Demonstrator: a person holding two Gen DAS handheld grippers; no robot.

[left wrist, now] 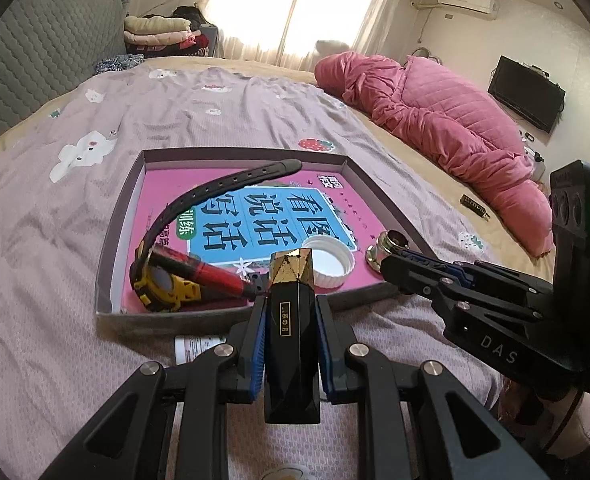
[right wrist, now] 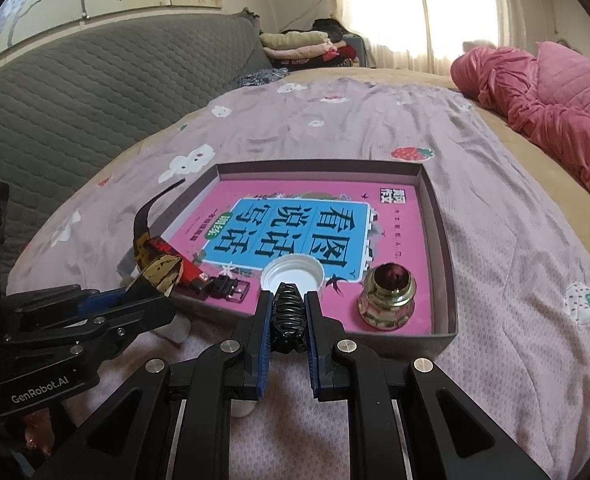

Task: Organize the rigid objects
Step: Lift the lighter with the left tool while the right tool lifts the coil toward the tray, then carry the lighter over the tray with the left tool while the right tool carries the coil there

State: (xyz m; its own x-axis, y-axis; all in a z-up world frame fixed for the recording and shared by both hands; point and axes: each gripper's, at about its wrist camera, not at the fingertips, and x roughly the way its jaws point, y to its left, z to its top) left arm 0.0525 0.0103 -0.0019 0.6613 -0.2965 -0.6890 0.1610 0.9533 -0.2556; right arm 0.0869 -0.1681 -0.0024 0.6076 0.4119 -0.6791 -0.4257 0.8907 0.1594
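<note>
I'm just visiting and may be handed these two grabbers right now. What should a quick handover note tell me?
Left gripper: jaws shut on a black tube with a gold cap, held over the tray's near edge.
Right gripper: jaws shut on a black hair clip, also at the near edge.
Already in the tray: book, watch, red pen, white cap, brass nut.
Left: put down the tube and clip; a small dark item lies on the bed beyond.

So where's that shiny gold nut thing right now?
The gold nut sits inside the shallow box, in its near right corner on the pink book. In the right wrist view it lies just right of the white cap.
</note>
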